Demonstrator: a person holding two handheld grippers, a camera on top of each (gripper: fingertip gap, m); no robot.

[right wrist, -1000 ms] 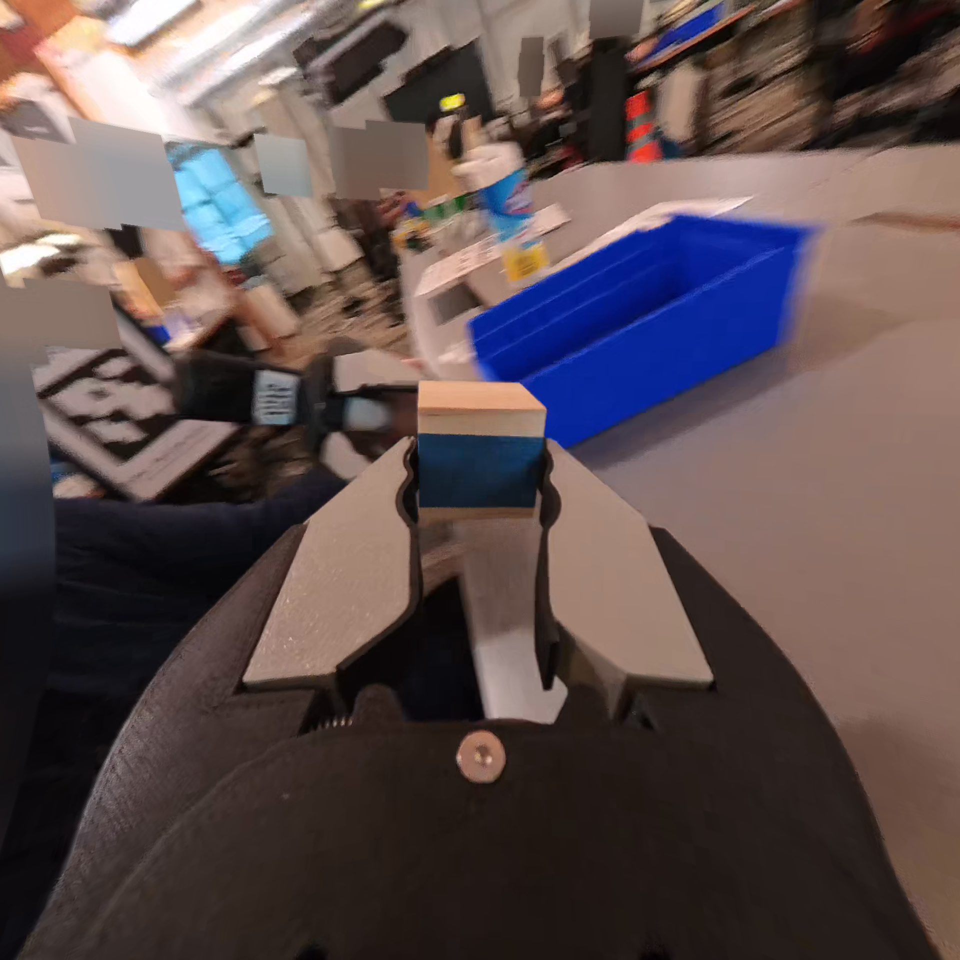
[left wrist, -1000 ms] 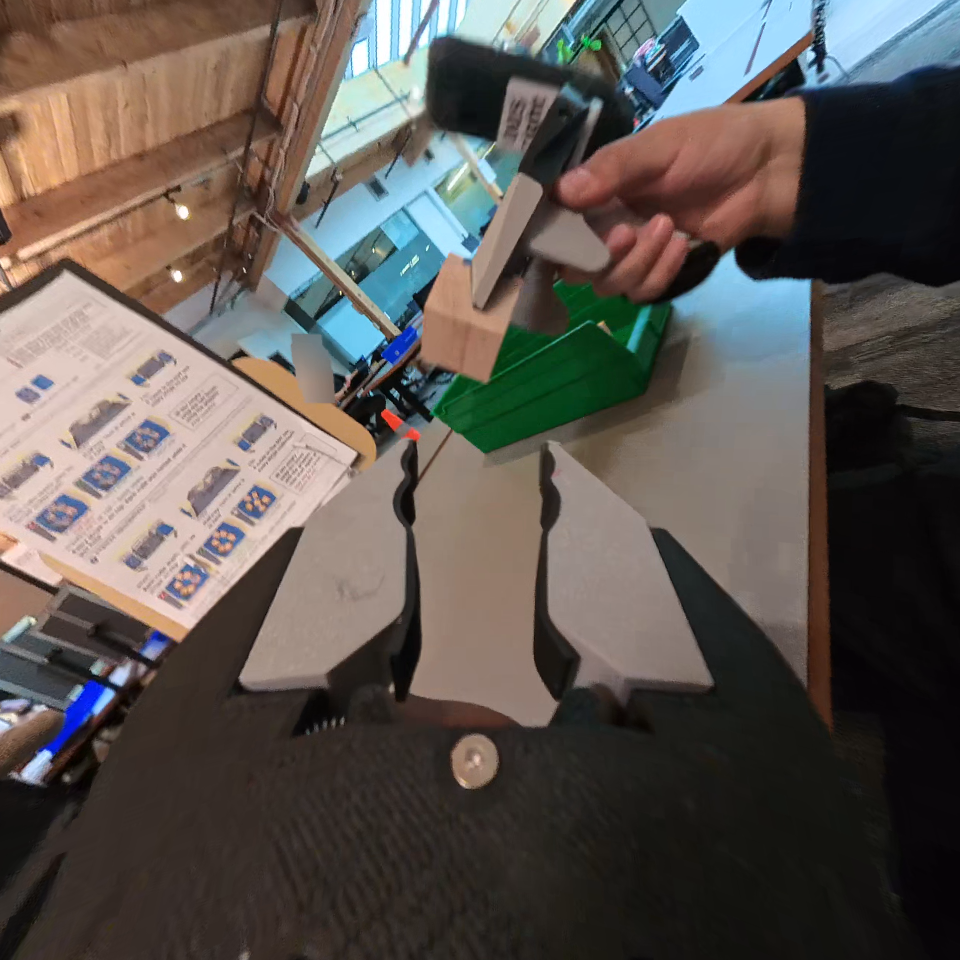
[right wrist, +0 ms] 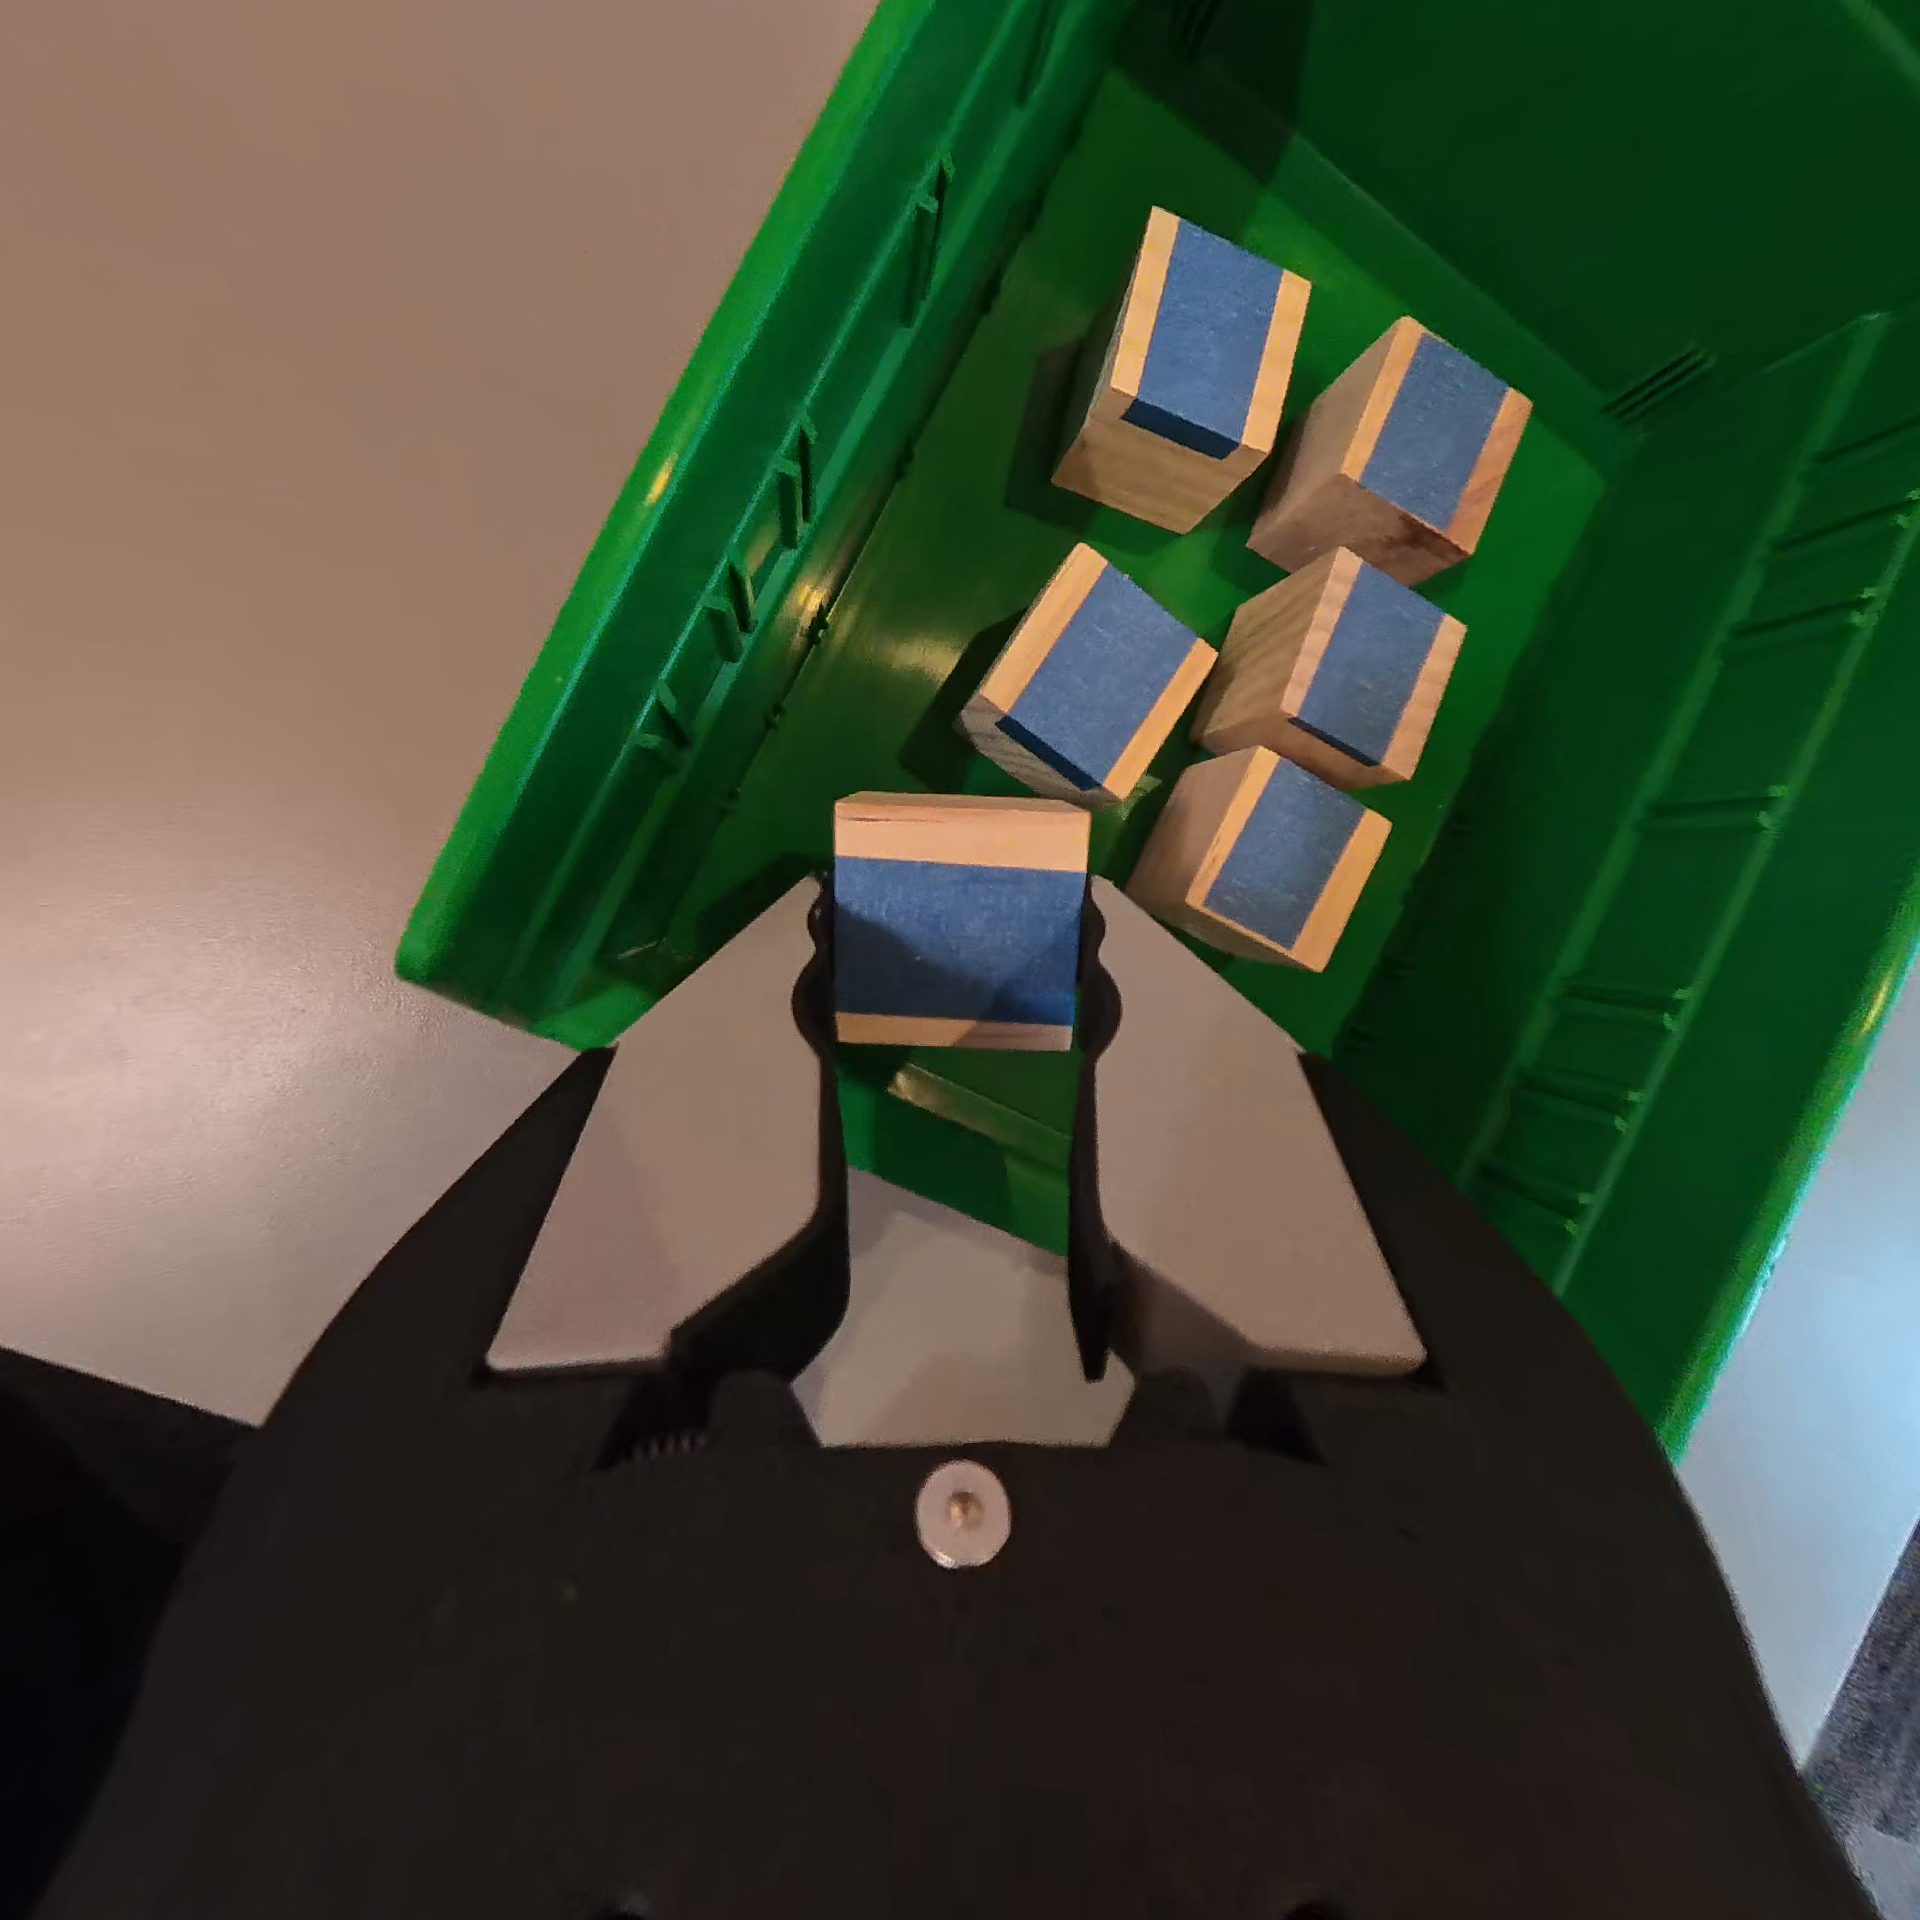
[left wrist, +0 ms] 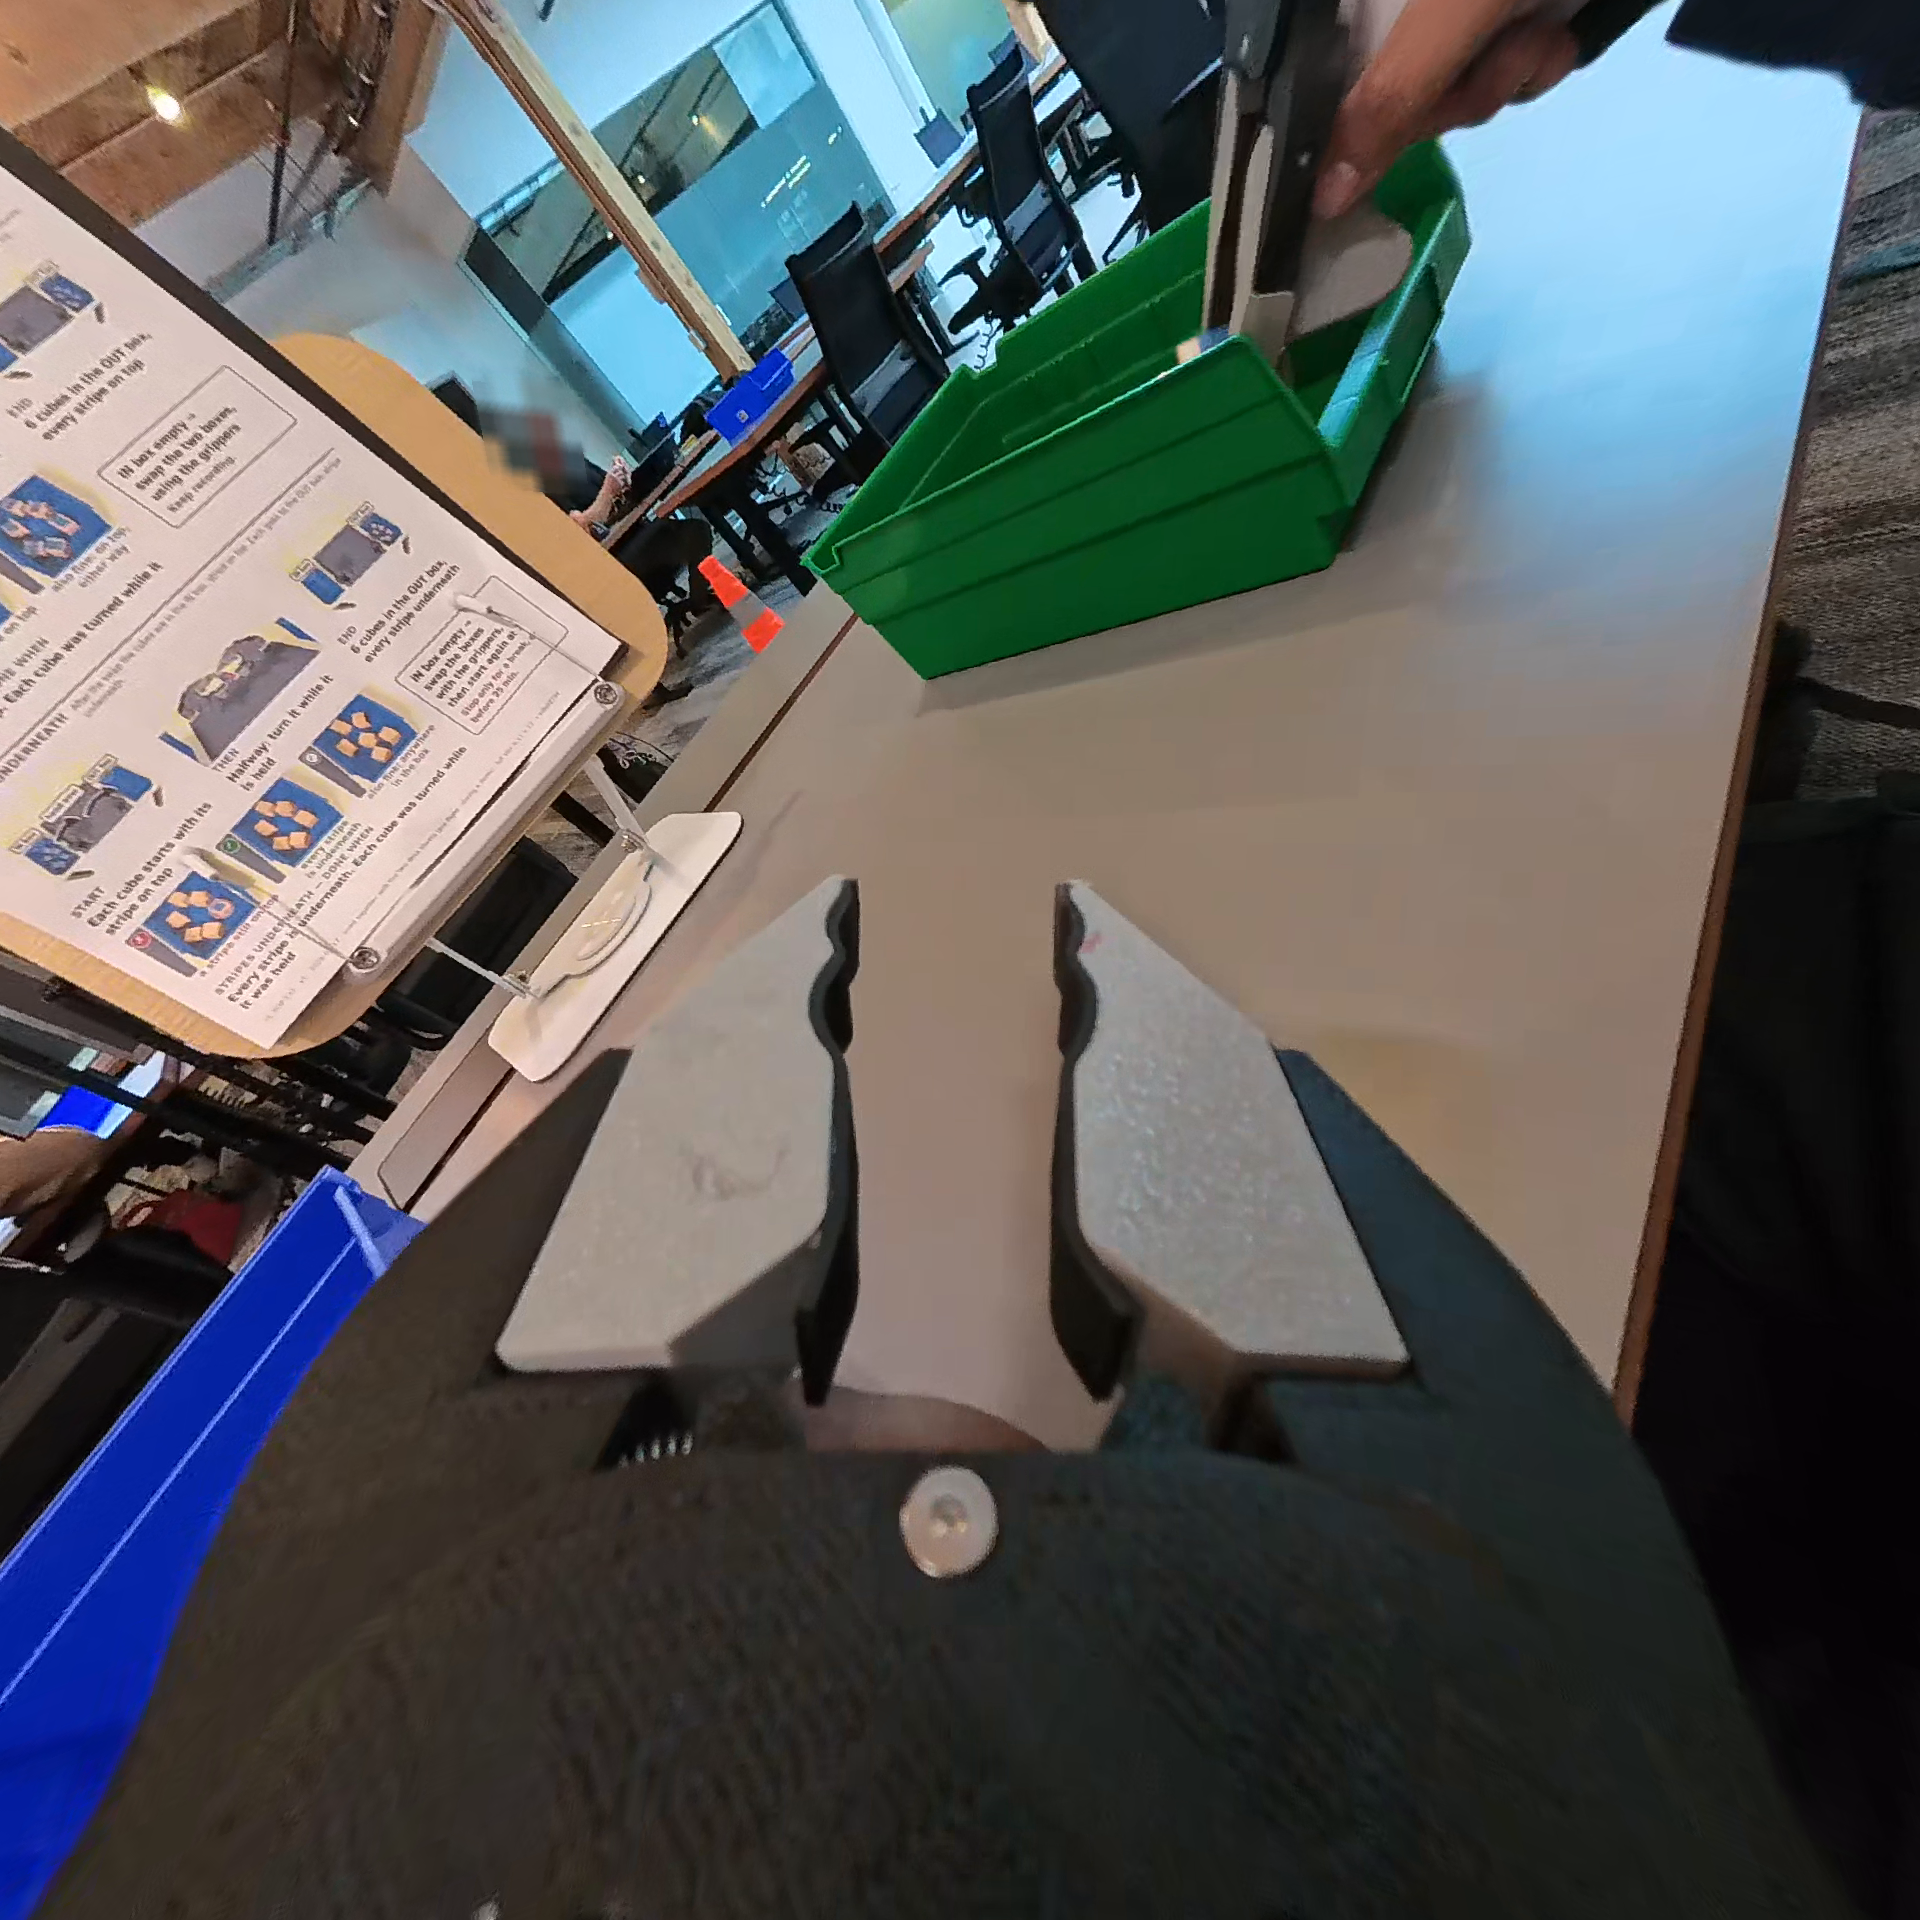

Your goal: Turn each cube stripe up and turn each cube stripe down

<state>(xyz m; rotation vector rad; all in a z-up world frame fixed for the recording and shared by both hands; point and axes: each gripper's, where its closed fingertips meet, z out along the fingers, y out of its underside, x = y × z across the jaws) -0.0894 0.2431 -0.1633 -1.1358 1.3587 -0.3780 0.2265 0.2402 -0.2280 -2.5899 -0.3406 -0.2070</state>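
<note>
My right gripper (right wrist: 956,925) is shut on a wooden cube with a blue stripe (right wrist: 956,935), stripe facing the camera, held over the near end of a green bin (right wrist: 623,665). Several more cubes (right wrist: 1184,364) lie in the bin, blue stripes up. In the left wrist view the right gripper (left wrist: 1242,312) reaches down into the green bin (left wrist: 1091,540), held by a hand (left wrist: 1455,94); only a corner of its cube (left wrist: 1205,346) shows. My left gripper (left wrist: 956,935) is open and empty above the grey table (left wrist: 1299,779).
An instruction sheet on a stand (left wrist: 260,665) is at the left of the table. A blue bin's edge (left wrist: 187,1455) is at the lower left. The table's right edge (left wrist: 1714,883) runs along a dark floor. Chairs and desks stand beyond the table.
The right gripper has carried the cube from mid-air down into the green bin and now points downward. The left gripper has tilted down toward the table and stays open.
</note>
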